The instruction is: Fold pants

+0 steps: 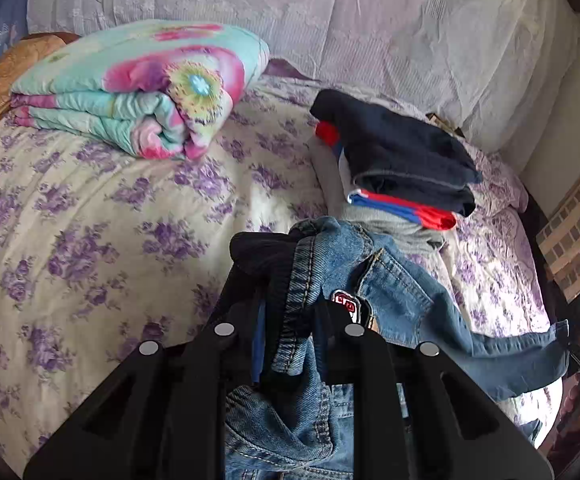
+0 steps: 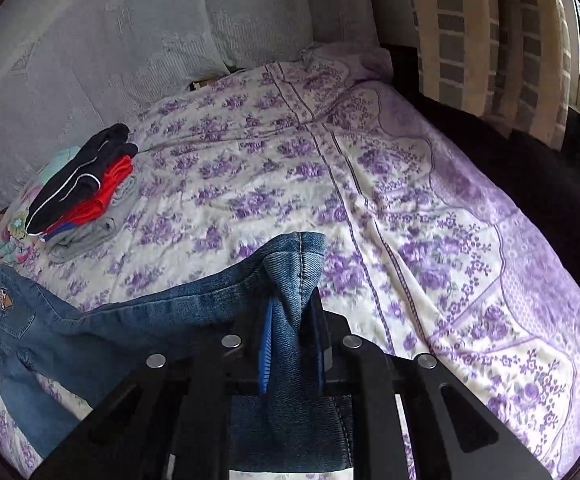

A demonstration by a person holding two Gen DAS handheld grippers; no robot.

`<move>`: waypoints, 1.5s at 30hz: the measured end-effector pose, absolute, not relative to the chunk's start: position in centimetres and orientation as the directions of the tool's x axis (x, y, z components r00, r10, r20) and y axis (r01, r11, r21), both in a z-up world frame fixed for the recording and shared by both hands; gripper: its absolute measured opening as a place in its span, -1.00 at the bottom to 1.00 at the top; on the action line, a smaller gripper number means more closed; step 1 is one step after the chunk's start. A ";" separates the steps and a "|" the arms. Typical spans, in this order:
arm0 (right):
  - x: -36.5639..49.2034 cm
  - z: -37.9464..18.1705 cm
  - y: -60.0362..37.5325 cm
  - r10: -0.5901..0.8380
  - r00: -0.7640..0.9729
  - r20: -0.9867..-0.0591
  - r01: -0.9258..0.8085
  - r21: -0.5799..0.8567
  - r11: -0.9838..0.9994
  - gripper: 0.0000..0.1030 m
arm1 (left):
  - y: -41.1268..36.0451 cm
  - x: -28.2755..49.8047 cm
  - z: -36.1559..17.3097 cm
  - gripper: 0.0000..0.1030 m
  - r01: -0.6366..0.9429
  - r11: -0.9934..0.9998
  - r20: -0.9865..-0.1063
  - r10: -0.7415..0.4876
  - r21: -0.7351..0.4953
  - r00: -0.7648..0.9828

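Each gripper, left gripper (image 1: 290, 300) and right gripper (image 2: 292, 316), was matte black plastic with round silver screws; the right's jaws carried ribbed blue pads.

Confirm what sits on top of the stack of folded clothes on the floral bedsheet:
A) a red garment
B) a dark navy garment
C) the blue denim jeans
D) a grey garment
B: the dark navy folded garment tops the stack, with the red garment and the grey garment beneath it, while the blue denim jeans hang between the hand-held grippers.
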State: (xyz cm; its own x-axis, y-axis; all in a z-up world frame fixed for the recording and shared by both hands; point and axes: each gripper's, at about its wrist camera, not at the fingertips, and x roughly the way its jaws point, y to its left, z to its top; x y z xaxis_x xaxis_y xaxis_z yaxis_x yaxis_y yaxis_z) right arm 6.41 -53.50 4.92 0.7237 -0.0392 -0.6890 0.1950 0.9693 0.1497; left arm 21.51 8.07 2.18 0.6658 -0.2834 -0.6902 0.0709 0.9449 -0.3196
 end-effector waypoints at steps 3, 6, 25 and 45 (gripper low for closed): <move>11.8 5.1 -53.5 -0.049 0.678 -0.733 0.222 0.140 0.965 -0.68 | 9.0 22.4 2.2 -0.65 0.002 0.961 -0.729 -0.210 -0.276 0.652; 17.6 1.8 -52.1 -0.109 0.606 -0.788 0.251 0.059 0.966 -0.66 | 9.9 25.7 -1.5 -0.53 -0.094 0.971 -0.811 -0.130 -0.222 0.570; 18.8 -3.8 -44.7 -0.223 0.558 -0.800 0.162 -0.158 0.974 0.34 | 6.2 27.5 -5.6 0.86 -0.077 0.996 -0.894 0.072 0.042 0.442; -10.3 0.5 -45.7 -0.005 0.663 -0.749 -0.148 -0.137 0.980 0.69 | 12.1 10.7 -7.0 0.85 -0.038 0.905 -0.845 -0.380 -0.424 0.377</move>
